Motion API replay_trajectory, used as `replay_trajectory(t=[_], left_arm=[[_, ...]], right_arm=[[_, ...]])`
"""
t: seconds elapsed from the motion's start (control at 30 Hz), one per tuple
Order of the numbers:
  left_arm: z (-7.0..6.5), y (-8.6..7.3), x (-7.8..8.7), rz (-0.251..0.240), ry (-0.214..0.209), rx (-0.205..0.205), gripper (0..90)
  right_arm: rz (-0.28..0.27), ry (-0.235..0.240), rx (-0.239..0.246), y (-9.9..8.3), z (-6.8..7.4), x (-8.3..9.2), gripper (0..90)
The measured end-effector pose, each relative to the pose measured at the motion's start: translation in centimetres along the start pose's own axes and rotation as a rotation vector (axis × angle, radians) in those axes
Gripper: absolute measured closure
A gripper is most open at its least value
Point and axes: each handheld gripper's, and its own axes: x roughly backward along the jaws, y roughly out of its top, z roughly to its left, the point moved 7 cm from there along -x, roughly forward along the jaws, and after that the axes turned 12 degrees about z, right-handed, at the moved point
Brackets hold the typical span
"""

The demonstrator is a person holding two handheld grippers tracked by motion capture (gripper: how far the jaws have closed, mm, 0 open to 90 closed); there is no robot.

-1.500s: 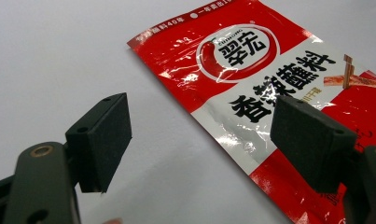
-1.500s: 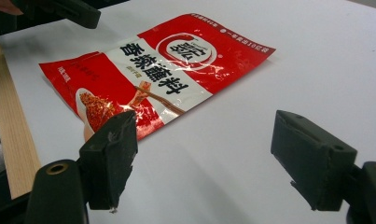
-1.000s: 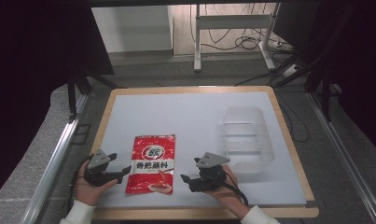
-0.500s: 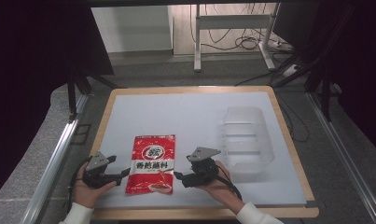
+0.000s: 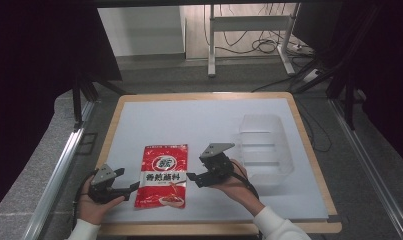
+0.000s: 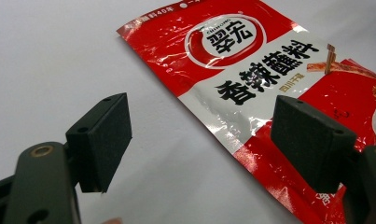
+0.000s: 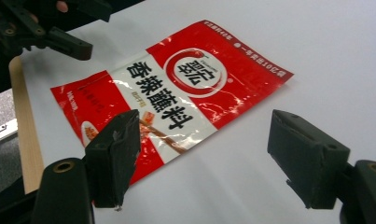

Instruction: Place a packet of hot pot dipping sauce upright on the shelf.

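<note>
— Where was the flat red-and-white foil seasoning packet [image 5: 162, 175]?

— Flat on the white table [image 5: 189, 125], between the left gripper [image 5: 131, 187] and right gripper [image 5: 191, 176], both spread wide, holding nothing.

— The risk?

— Pads probably would skid on that slick film, pushing it away; the clear plastic bin [image 5: 265, 147] sat well apart.

Red sachet [image 6: 269, 88] runs off the frame's right edge (small print unreadable).
</note>
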Motion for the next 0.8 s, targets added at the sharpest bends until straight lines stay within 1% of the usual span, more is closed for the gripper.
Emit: replay_trajectory(t=[0.03,0.07,0.1,0.13,0.2,0.23,0.27,0.3,0.37,0.43,0.53,0.57,0.7,0.77,0.8], left_arm=[[0.0,0.0,0.0,0.0,0.0,0.001,20.2],[0.0,0.0,0.0,-0.002,-0.002,0.005,20.2],[0.0,0.0,0.0,-0.001,-0.004,0.006,20.2],[0.0,0.0,0.0,-0.001,-0.004,0.006,20.2],[0.0,-0.1,0.0,-0.001,-0.006,0.003,20.2],[0.0,-0.1,0.0,0.001,-0.007,0.0,20.7],[0.0,-0.1,0.0,0.002,-0.009,-0.002,20.7],[0.0,-0.1,0.0,0.001,-0.01,-0.002,21.1],[0.0,-0.1,0.1,-0.002,-0.011,0.0,21.1],[0.1,-0.1,0.1,-0.004,-0.011,0.004,21.1],[0.1,-0.1,0.1,-0.003,-0.011,0.004,21.0],[0.0,-0.1,0.1,-0.003,-0.012,0.003,21.0],[0.0,-0.1,0.1,-0.005,-0.012,0.003,21.1],[0.0,-0.1,0.1,-0.005,-0.011,0.003,21.3],[0.1,-0.1,0.1,-0.006,-0.011,0.004,21.3]], right_arm=[[0.014,0.006,0.003,0.2,-0.4,-0.1,26.0],[0.014,0.006,0.003,0.2,-0.4,-0.1,26.0],[0.019,0.017,0.0,0.6,-0.8,-0.2,26.4],[0.019,0.017,0.0,0.6,-0.8,-0.2,26.4],[0.026,0.043,-0.01,1.1,-1.2,-0.3,27.2],[0.038,0.043,-0.001,1.6,-1.5,-0.5,27.7],[0.038,0.043,-0.001,1.6,-1.5,-0.5,27.7],[0.044,0.05,-0.008,2.1,-1.9,-0.8,28.3],[0.047,0.051,-0.008,2.3,-2.0,-0.9,28.5],[0.054,0.056,-0.017,3.2,-2.3,-1.5,29.0],[0.065,0.064,-0.016,3.6,-2.5,-1.9,29.6],[0.078,0.066,-0.021,3.9,-2.8,-2.4,29.6],[0.085,0.079,-0.033,4.5,-3.3,-3.0,30.1],[0.096,0.075,-0.049,5.0,-4.0,-3.6,30.2],[0.096,0.075,-0.049,5.0,-4.0,-3.6,30.2]])
